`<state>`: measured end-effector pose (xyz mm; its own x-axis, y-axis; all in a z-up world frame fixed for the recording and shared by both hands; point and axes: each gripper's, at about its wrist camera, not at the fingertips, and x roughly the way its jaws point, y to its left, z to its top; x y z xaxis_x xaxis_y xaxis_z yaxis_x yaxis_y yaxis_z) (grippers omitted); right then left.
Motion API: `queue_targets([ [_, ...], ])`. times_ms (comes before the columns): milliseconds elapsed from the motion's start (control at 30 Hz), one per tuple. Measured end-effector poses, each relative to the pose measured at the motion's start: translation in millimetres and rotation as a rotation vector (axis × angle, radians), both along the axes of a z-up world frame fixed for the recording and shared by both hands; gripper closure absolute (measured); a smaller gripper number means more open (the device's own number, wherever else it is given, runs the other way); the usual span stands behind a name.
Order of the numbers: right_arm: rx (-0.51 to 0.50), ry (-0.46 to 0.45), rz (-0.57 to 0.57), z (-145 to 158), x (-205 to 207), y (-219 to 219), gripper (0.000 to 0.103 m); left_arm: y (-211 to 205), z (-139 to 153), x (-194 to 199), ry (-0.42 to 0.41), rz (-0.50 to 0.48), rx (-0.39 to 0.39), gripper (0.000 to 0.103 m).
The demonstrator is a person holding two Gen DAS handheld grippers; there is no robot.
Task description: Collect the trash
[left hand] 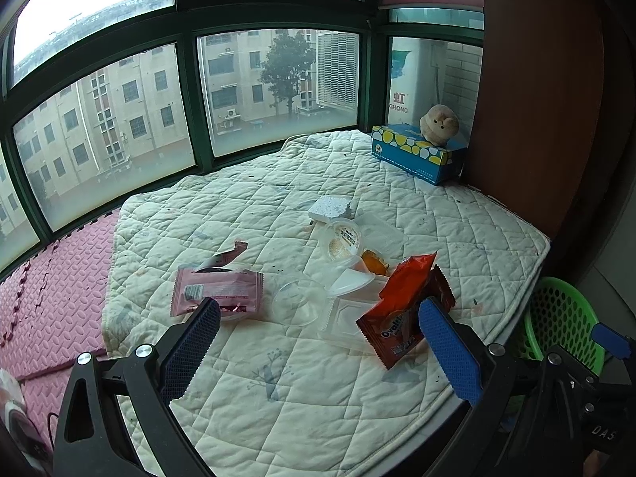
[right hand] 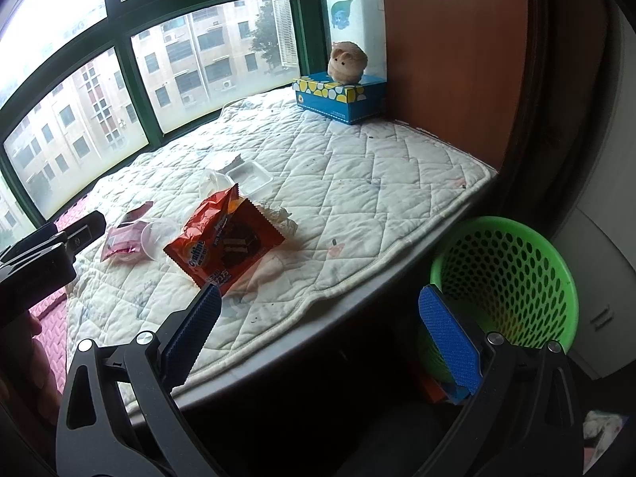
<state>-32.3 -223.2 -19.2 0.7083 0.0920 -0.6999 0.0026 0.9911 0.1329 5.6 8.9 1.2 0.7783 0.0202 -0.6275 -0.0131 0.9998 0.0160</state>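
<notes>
White quilted mat (left hand: 318,377) lies under my wide-apart, empty left gripper (left hand: 318,338); crinkly orange snack bag (left hand: 401,310) touches its right finger. My right gripper (right hand: 320,332) gapes empty beside the green holey plastic basket (right hand: 512,278).

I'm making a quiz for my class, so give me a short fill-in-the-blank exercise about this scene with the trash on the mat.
1. The plush toy sits on top of the blue ____.
2. The basket beside the quilted mat is ____ in colour.
3. Both the left gripper and the right gripper are ____ and hold nothing.

Missing words: tissue box; green; open
</notes>
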Motion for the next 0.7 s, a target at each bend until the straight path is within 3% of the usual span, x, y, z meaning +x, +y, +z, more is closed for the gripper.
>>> queue_targets([
  [700, 0.01, -0.002, 0.007, -1.2, -1.1, 1.5, 0.004, 2.6, -1.0, -2.6, -0.003, 0.019, 0.0, 0.006],
])
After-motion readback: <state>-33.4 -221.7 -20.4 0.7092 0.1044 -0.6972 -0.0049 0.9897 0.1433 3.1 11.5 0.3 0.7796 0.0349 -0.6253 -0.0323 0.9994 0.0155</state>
